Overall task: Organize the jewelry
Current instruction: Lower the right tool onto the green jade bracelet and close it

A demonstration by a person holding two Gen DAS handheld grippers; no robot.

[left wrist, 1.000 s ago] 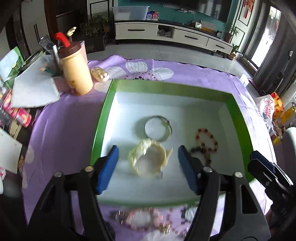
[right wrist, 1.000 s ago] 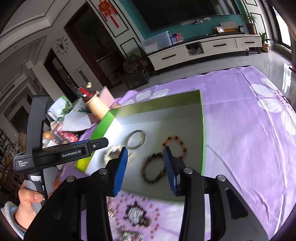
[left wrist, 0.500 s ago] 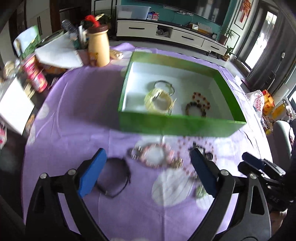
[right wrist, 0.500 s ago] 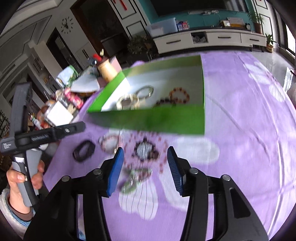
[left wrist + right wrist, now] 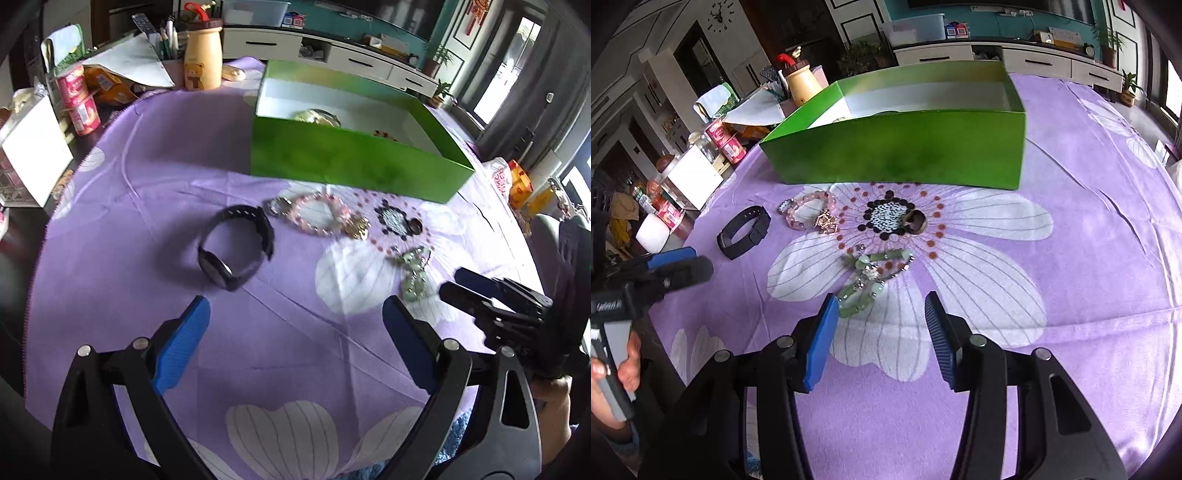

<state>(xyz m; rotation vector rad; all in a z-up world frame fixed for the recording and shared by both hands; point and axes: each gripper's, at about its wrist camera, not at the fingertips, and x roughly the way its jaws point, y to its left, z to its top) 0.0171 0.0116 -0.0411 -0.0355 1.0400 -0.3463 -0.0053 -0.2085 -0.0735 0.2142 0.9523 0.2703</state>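
We have just pulled both hands back out over the near wall of the green box [image 5: 897, 147] and toward ourselves: a second ago the fingers hung over the box floor, where a cream bangle, a metal ring and two beaded bracelets lay, and now they hover low over the purple flowered cloth [image 5: 303, 350] on the counter, with the loose pieces ahead of them. We read that as one drop-off finished and the next pickup beginning, with four or five pieces left outside the box. Nearest us, the left gripper [image 5: 295, 325] has spread its fingers to nearly full width and they are released, with only bare cloth between them; the black watch [image 5: 236, 251] lies just beyond the left finger, untouched. The right gripper [image 5: 882, 325] has opened a little to about half width and is also released, holding nothing; the near end of the green jade bracelet [image 5: 868, 280] lies just beside its left finger, and whether it touches we cannot tell. Farther on sit the pink bead bracelet [image 5: 812, 210] with its gold charm and a small brown ring [image 5: 916, 223] on the flower's dark centre, both close to the box's near wall. Farthest, the box stands upright, and over its wall we glimpse only the tops of the cream bangle [image 5: 316, 115] and a beaded bracelet inside.
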